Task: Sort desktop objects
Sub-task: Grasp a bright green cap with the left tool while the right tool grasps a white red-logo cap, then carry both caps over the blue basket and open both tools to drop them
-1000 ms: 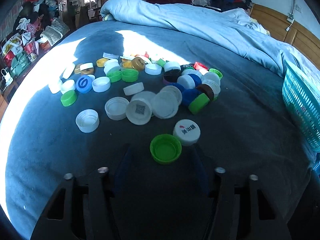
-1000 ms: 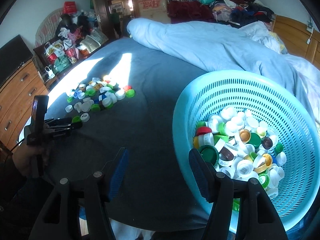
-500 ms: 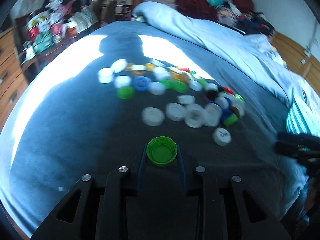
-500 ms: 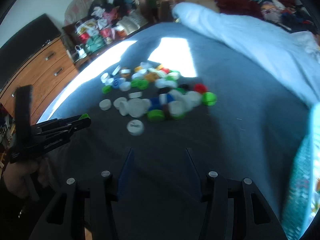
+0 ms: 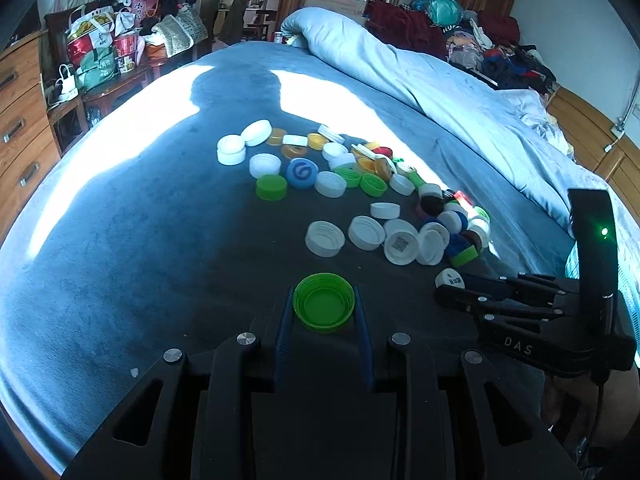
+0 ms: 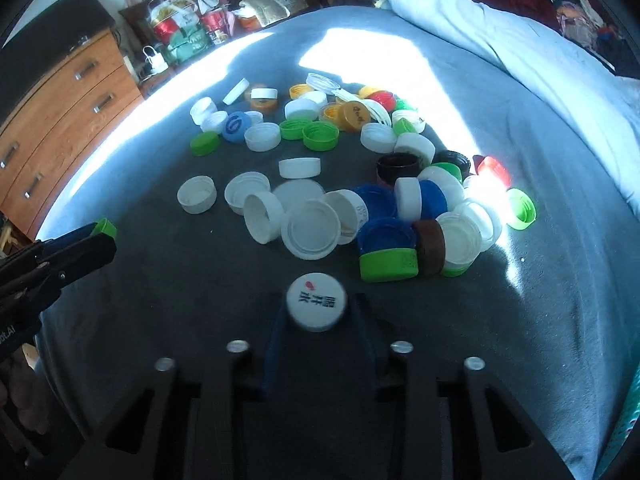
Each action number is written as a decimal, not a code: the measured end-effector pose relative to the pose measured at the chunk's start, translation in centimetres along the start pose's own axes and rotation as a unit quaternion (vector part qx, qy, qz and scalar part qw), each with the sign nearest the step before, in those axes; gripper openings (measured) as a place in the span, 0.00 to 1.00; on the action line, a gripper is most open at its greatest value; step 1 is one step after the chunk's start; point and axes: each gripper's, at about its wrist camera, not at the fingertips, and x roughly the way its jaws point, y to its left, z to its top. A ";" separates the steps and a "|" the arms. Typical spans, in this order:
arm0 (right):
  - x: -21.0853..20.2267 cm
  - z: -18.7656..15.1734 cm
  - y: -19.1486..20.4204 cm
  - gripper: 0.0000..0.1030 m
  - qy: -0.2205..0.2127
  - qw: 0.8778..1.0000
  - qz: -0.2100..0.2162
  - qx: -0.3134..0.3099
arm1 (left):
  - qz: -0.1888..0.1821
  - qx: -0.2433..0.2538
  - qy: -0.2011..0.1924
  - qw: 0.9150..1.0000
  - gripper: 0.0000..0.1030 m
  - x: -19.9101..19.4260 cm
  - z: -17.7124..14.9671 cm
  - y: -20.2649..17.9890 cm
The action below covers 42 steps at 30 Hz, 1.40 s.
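Bedspread [image 5: 140, 240] edge hides teal basket [image 5: 572, 258] partly.

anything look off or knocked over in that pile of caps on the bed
Nothing looks damaged or spilled. The caps are a loose jumble: several in the near cluster stand tipped on edge, such as a white cap and a brown cap, leaning on their neighbours. Others lie flat, some open side up.
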 end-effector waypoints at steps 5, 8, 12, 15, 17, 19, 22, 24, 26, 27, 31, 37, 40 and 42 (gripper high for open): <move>-3.9 -0.8 0.4 0.31 -0.032 0.999 0.002 0.001 | -0.002 0.007 -0.002 1.000 0.24 -1.1 0.2 -1.6; -6.8 -1.4 0.6 0.31 -0.047 0.999 0.000 -0.005 | -0.010 0.019 -0.003 1.000 0.24 -2.0 0.5 -3.5; -10.9 -2.1 -0.3 0.31 -0.070 0.997 -0.008 0.004 | -0.024 0.054 -0.008 0.998 0.24 -3.3 0.9 -7.4; -14.5 -2.4 -2.6 0.31 -0.096 0.995 -0.022 0.031 | -0.037 0.066 -0.008 0.997 0.24 -4.2 1.4 -10.1; -16.6 -2.5 -4.2 0.31 -0.112 0.992 -0.029 0.050 | -0.048 0.079 -0.011 0.996 0.24 -4.8 2.1 -12.2; -18.8 -2.9 -5.8 0.31 -0.130 0.988 -0.039 0.067 | -0.053 0.095 -0.018 0.994 0.24 -5.3 2.8 -14.0; -22.3 -4.0 -8.5 0.31 -0.155 0.982 -0.057 0.092 | -0.063 0.105 -0.025 0.992 0.24 -6.0 4.1 -16.3; -24.1 -4.9 -9.9 0.31 -0.164 0.979 -0.066 0.106 | -0.069 0.118 -0.029 0.990 0.24 -6.3 4.8 -18.3; -25.6 -5.9 -11.3 0.31 -0.170 0.975 -0.079 0.118 | -0.075 0.130 -0.029 0.988 0.24 -6.2 5.1 -20.0; -26.3 -6.4 -12.1 0.31 -0.172 0.974 -0.083 0.125 | -0.080 0.139 -0.027 0.987 0.24 -6.1 5.3 -21.1; -28.3 -8.4 -15.0 0.31 -0.175 0.967 -0.089 0.162 | -0.099 0.170 -0.023 0.980 0.24 -5.8 5.4 -25.3; -30.0 -10.8 -17.3 0.31 -0.174 0.960 -0.098 0.195 | -0.123 0.221 -0.018 0.967 0.24 -5.9 5.3 -31.1; -30.8 -11.8 -17.9 0.31 -0.175 0.958 -0.100 0.202 | -0.136 0.235 -0.013 0.962 0.24 -5.8 5.4 -33.1; -31.1 -12.2 -18.0 0.31 -0.175 0.958 -0.105 0.201 | -0.142 0.246 -0.009 0.959 0.24 -5.6 5.3 -34.5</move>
